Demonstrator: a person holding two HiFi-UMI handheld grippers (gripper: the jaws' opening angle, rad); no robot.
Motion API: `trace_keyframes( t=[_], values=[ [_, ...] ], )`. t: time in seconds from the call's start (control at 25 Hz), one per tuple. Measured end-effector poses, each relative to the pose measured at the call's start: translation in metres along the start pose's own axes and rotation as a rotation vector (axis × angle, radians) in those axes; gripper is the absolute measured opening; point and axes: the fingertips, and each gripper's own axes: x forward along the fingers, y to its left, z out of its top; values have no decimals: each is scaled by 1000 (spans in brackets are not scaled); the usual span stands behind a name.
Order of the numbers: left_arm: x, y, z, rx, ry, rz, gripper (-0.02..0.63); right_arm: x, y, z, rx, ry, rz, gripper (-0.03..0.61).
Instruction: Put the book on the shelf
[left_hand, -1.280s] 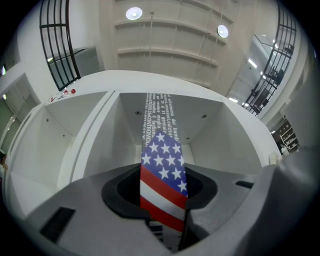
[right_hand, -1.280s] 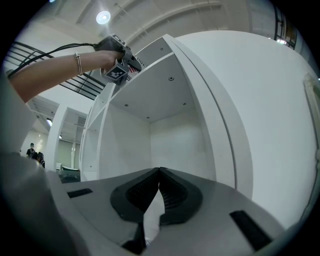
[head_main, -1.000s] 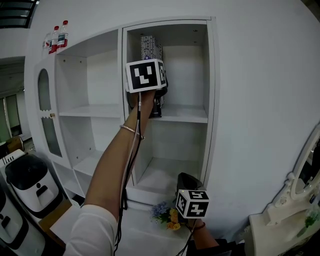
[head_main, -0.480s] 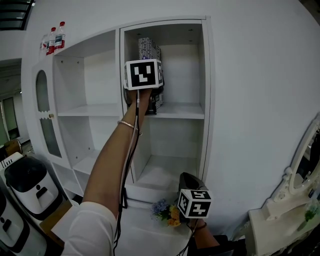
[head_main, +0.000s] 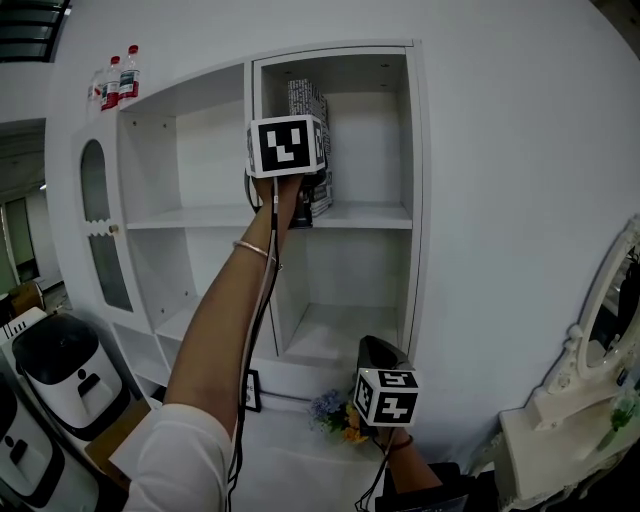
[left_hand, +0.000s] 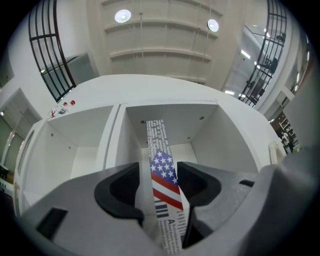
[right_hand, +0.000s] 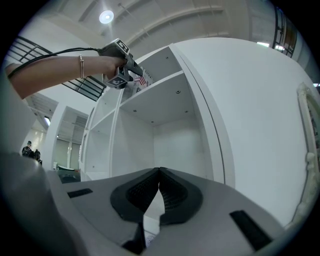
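The book (head_main: 306, 101), tall and thin with a flag print on its spine (left_hand: 156, 135), stands upright at the left side of the cabinet's upper right compartment, on the shelf board (head_main: 372, 215). My left gripper (head_main: 312, 196) is raised to it. Its jaws are opening with the book's spine between them (left_hand: 159, 169), and a gap shows between the left pad and the book. My right gripper (head_main: 376, 358) hangs low in front of the cabinet's bottom compartment, its jaws shut (right_hand: 159, 173) with nothing in them.
The white cabinet (head_main: 183, 215) has open compartments to the left and below. Two bottles (head_main: 118, 76) stand on its top left. Artificial flowers (head_main: 334, 412) and a small frame (head_main: 250, 390) sit at its foot. A white appliance (head_main: 60, 372) is at lower left, a dresser with mirror (head_main: 600, 350) at right.
My left gripper stays at the book on the upper shelf and has hardly moved. The head view has shifted slightly. The right gripper keeps its place.
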Motion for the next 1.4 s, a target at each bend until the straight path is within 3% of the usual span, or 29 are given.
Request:
trace_keyframes(
  t=[0.44, 0.72, 1.0, 1.24, 1.4],
  values=[
    [-39, 10, 3, -6, -1, -50, 229, -20, 31, -4, -15, 10, -18, 21],
    [-68, 13, -20, 32, 12, -119, 229, -34, 48, -10, -2, 16, -33, 21],
    [-100, -6, -54, 24, 9, -219, 229, -53, 43, -20, 35, 18, -79, 21],
    [-153, -28, -105, -37, 14, -305, 213, -74, 40, -38, 36, 8, -88, 21],
    [-195, -35, -147, -102, -1, -313, 190, -83, 40, -52, 29, -3, -72, 21]
  ],
)
